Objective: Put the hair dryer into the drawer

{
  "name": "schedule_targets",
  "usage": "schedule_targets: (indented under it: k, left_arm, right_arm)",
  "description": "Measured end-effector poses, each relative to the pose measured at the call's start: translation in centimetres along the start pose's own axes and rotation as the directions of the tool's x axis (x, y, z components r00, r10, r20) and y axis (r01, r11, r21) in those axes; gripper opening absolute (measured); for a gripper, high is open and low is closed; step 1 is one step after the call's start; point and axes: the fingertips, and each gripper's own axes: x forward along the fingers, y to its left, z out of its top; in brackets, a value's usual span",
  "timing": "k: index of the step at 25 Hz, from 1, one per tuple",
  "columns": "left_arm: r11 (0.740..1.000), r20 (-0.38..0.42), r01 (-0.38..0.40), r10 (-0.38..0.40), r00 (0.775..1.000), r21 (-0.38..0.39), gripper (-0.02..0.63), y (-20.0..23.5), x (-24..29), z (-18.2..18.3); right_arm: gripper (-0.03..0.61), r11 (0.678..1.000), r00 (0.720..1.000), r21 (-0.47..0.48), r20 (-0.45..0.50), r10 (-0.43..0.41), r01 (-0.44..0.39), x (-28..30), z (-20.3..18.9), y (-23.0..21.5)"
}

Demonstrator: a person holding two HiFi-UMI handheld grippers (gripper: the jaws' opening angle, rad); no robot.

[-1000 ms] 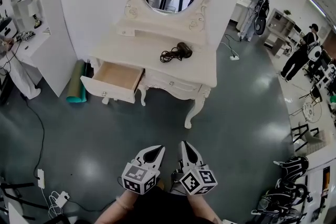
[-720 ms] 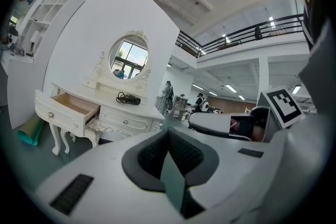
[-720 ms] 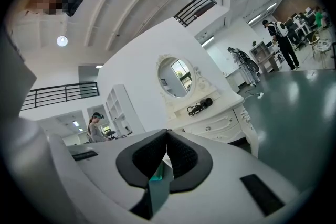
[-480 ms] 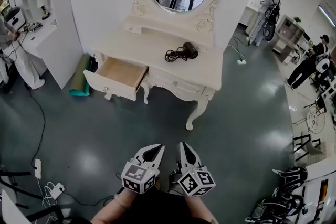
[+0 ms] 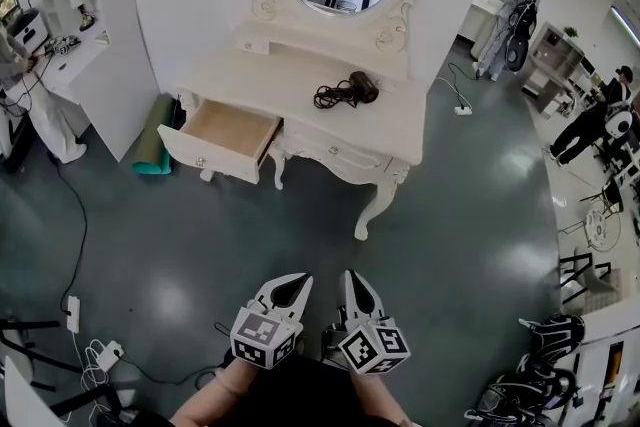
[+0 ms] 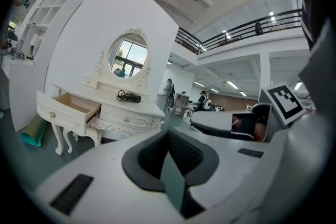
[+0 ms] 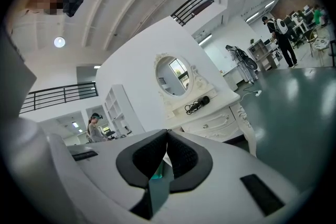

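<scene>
Hair dryer [image 5: 358, 88] drifted rightward in view (drawer [image 5: 232, 127] stands open).

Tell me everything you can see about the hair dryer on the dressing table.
The hair dryer is dark, nearly black, probably plastic. It lies flat on the white dressing table, right of centre on the top. Its black cord sits bundled in loose loops beside it, on its left in the head view. Only the tabletop touches it; finer details are too small to tell.
</scene>
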Motion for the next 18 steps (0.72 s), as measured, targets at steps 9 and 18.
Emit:
schedule_targets:
  k: [9, 18]
  left_arm:
    - [1.000, -0.003, 0.013, -0.013, 1.000, -0.013, 0.014, 1.0, 1.6, 0.3]
    - [1.000, -0.015, 0.002, -0.003, 1.000, -0.026, 0.014, 4.7, 4.9, 1.6]
  right_arm:
    - [0.026, 0.999, 0.999, -0.008, -0.005, -0.038, 0.038, 1.5, 0.0, -1.3]
    - [0.026, 0.999, 0.999, -0.015, -0.036, -0.038, 0.037, 7.1, -0.1, -2.2]
